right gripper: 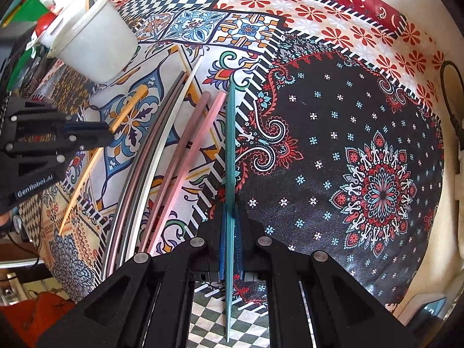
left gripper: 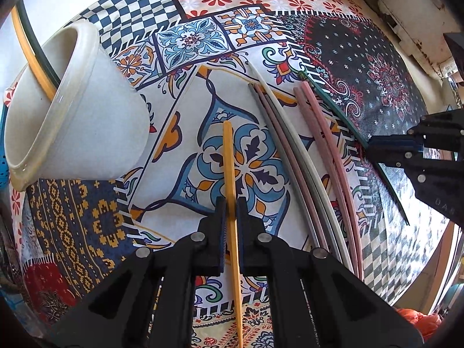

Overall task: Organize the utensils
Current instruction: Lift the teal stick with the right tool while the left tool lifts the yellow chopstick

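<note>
My left gripper (left gripper: 231,203) points down at the patterned tablecloth and is shut on a yellow chopstick (left gripper: 229,168), which runs up the middle of the left wrist view. My right gripper (right gripper: 232,207) is shut on a teal chopstick (right gripper: 231,133); it shows as a black shape (left gripper: 368,145) at the right of the left wrist view. Between the two lie several loose chopsticks: grey, mauve and white ones (left gripper: 285,145) and a pink pair (left gripper: 327,145). A white cup (left gripper: 78,110) stands at the left with a yellow and a dark chopstick in it.
The patchwork tablecloth (right gripper: 362,150) covers the whole table. A white box (left gripper: 411,14) and a dark cable (right gripper: 452,101) lie along the far edge. Orange cloth (right gripper: 43,304) and clutter sit below the table's left edge.
</note>
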Available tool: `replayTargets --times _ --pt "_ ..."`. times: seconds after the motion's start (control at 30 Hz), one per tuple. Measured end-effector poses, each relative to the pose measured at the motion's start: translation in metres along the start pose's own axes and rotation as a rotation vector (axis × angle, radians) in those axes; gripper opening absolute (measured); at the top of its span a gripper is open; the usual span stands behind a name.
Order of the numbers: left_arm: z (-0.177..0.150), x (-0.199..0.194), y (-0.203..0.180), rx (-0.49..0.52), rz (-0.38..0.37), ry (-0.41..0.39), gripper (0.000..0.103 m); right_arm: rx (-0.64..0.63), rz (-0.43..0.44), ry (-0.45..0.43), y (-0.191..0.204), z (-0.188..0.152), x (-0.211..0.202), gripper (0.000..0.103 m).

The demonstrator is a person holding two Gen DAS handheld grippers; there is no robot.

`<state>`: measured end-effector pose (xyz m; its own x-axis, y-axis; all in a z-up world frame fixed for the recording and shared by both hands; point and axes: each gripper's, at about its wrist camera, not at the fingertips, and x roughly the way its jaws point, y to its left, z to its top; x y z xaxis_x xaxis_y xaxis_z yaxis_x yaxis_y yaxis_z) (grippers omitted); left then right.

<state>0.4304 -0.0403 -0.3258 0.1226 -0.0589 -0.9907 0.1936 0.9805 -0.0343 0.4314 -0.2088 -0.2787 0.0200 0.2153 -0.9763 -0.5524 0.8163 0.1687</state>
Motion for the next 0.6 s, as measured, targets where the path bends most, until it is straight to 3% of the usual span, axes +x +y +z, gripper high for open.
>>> replayTargets --times 0.3,0.57,0.6 --pt "-0.015 -0.020 -0.005 -0.018 0.017 -0.049 0.005 0.079 0.032 -0.041 -0.004 -0.019 -0.004 0.005" --pt "-0.034 -0.054 -0.006 -0.010 0.035 -0.148 0.005 0.085 0.030 -0.134 0.010 -0.033 -0.037 0.005" --pt "-0.036 -0.058 -0.005 -0.013 0.034 -0.157 0.005 0.080 0.027 -0.148 0.016 -0.033 -0.041 0.000"
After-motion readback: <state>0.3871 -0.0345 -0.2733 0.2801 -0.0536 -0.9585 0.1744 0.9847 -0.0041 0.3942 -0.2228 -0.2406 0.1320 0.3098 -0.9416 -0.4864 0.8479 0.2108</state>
